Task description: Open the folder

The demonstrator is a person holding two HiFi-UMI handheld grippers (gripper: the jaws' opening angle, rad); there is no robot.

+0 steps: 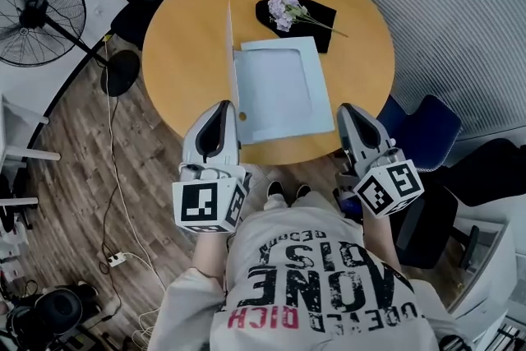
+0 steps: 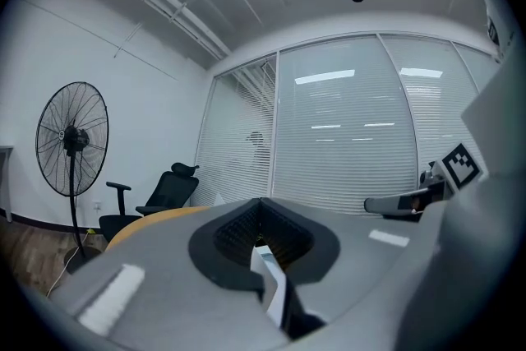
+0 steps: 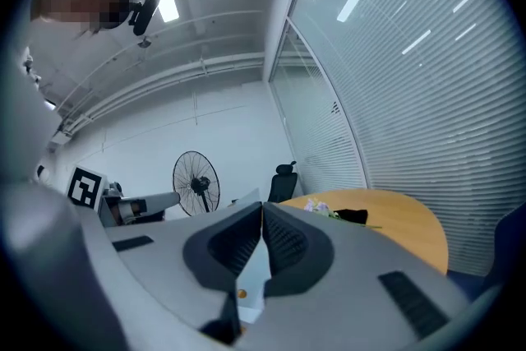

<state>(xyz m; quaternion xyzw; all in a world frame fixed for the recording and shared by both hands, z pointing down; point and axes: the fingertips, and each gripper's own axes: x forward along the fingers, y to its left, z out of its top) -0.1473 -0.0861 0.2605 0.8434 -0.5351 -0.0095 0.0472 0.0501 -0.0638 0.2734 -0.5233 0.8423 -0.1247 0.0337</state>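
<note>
**Cover Up on Its Hinge, Left Gripper Holds the Near Corner**

On a round wooden table (image 1: 181, 53), a pale blue folder (image 1: 279, 90) lies flat just ahead of the person. Its long axis runs away from them and its spine lies along the left edge. The front cover (image 1: 231, 53) stands nearly upright on that spine and shows from the head view only as a thin sliver.

The left gripper (image 1: 223, 107) meets the near end of this raised cover and is plainly the closer of the two. In the left gripper view its jaws are clamped together, with a pale sheet edge pinched between them, which appears to be the cover's corner. The cover rises away from those jaws, and bare tabletop lies to the left of the spine. Finishing the opening likely means swinging the cover over to that side.

The right gripper (image 1: 352, 109) hovers just off the folder's near right corner, apart from it. Its jaw tips meet and hold nothing. The folder's surface shows only through the gap behind them.
</note>
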